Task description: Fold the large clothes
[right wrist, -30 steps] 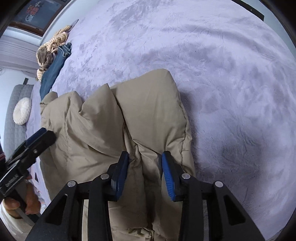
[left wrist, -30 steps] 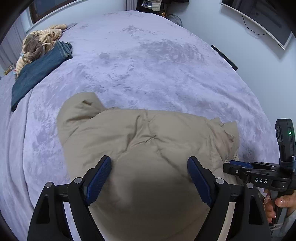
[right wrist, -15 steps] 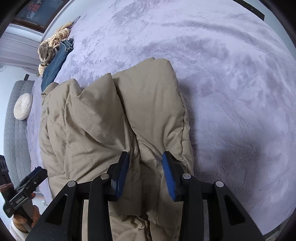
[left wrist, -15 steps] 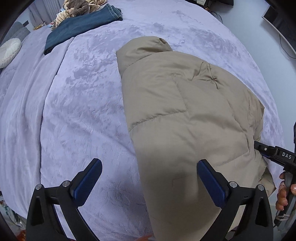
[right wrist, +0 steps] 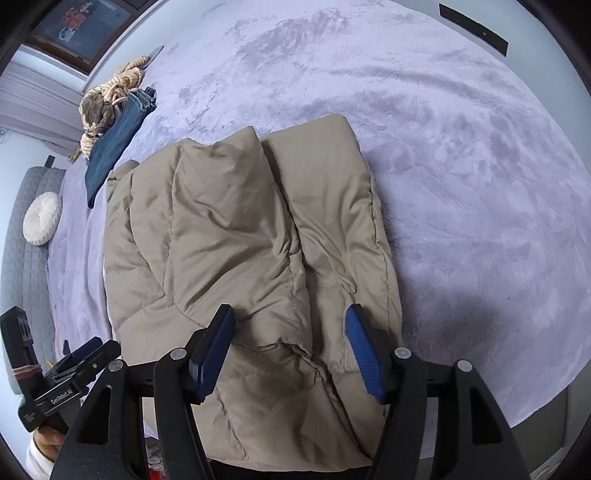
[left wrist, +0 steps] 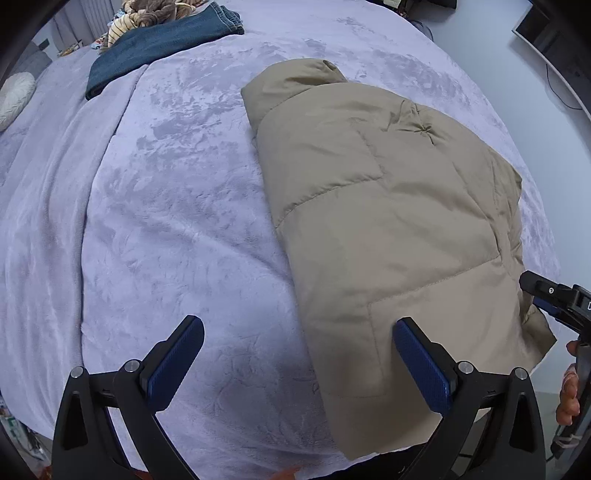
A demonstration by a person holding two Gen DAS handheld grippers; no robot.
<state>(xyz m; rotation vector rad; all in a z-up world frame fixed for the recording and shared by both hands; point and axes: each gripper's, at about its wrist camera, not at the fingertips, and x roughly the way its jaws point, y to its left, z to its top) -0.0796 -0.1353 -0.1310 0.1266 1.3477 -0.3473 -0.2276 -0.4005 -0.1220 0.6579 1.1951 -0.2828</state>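
Releasing: my right gripper (right wrist: 290,350) jaws have just been opening above the beige padded jacket (left wrist: 388,206), nothing pinched; left gripper (left wrist: 299,365) spread wide. Jacket lies folded lengthwise on the bed (left wrist: 166,221), presumably for settling.

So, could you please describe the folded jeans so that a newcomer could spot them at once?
Start from the lilac blanket covering the bed and look to its far side, beyond the beige puffer jacket. The jeans lie there against a striped, tan heap; they are the only dark blue denim.
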